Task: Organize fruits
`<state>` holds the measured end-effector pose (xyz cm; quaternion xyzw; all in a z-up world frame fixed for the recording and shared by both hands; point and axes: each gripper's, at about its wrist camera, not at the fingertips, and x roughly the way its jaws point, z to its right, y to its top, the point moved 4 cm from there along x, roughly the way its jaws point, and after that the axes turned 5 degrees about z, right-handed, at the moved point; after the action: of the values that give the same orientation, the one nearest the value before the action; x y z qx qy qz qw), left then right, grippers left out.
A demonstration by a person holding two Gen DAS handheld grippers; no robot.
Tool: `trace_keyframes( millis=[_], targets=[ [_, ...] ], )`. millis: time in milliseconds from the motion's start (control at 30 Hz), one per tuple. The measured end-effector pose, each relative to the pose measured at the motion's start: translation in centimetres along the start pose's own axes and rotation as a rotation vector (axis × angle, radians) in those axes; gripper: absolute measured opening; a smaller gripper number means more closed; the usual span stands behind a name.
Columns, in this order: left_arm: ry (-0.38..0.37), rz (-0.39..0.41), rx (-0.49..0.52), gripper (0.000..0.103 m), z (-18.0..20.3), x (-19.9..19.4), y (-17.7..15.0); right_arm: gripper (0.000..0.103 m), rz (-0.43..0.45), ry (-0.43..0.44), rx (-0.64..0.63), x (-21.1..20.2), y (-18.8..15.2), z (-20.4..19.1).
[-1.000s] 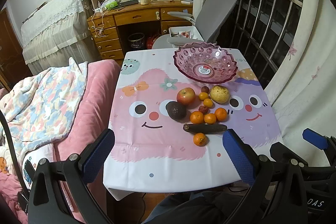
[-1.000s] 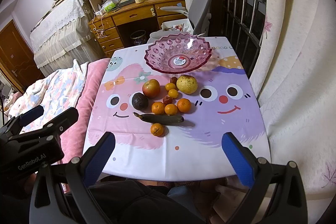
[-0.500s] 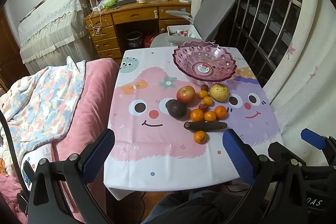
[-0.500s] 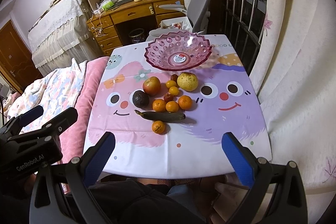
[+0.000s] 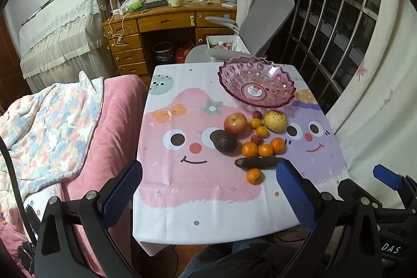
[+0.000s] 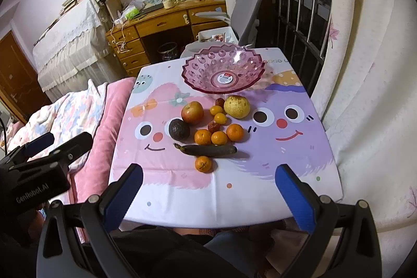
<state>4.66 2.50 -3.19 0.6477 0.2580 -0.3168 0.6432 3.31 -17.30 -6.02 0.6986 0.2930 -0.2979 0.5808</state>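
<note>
Pink blanket (image 5: 112, 121) is seen at the nine o'clock side of the table (image 5: 208, 220), which is covered by a cartoon-face cloth. The left gripper (image 5: 209, 193) is held above the near table edge with its blue fingers (image 5: 120, 193) spread wide and nothing between them. The fruits are laid loose on the cloth, toward two o'clock of the left gripper: a dark avocado (image 5: 223, 142) leftmost, a red apple (image 5: 235, 123) just beyond it, then a cluster of small oranges (image 5: 265, 149), with a yellow pear (image 5: 275, 120) at the cluster's one o'clock. A blackened banana (image 6: 208, 149) is laid crosswise at the cluster's six o'clock, and a single orange (image 6: 203, 164) is set touching its near side. The pink glass bowl (image 6: 192, 69) is placed at twelve o'clock of the fruits, holding no fruit. The right gripper (image 6: 208, 197) is likewise held over the near edge, its fingers (image 6: 297, 199) parted and unloaded.
</note>
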Motion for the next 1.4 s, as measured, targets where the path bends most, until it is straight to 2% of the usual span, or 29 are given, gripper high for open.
trace_keyframes(
  millis=[267,467,633,833,900,1167,1400],
  targets=[
    [-0.077,0.006,0.023,0.102,-1.2,1.1,0.7,0.102,0.051,-0.061,0.036,-0.1,-0.8,-0.9],
    [-0.101,-0.038,0.022,0.102,-1.3,3.2,0.7,0.102,0.083,-0.104,0.044,0.1,-0.7,-0.4],
    [-0.113,-0.089,-0.005,0.102,-1.9,5.8,0.7,0.102,0.121,-0.102,-0.026,1.3,-0.7,-0.7],
    [-0.129,-0.196,-0.03,0.101,-2.2,10.3,0.9,0.102,0.112,-0.101,-0.18,4.7,-0.9,-0.7],
    [-0.112,-0.224,-0.034,0.101,-2.3,12.1,1.1,0.102,0.097,-0.096,-0.245,6.0,-1.1,-0.7],
    [-0.08,-0.356,-0.084,0.101,-2.5,19.8,1.7,0.101,0.057,-0.107,-0.584,11.1,-2.3,-0.8],
    [-0.044,-0.49,-0.151,0.101,-2.3,26.6,1.2,0.089,-0.029,-0.072,-0.797,15.7,-3.3,-0.8]
  ],
)
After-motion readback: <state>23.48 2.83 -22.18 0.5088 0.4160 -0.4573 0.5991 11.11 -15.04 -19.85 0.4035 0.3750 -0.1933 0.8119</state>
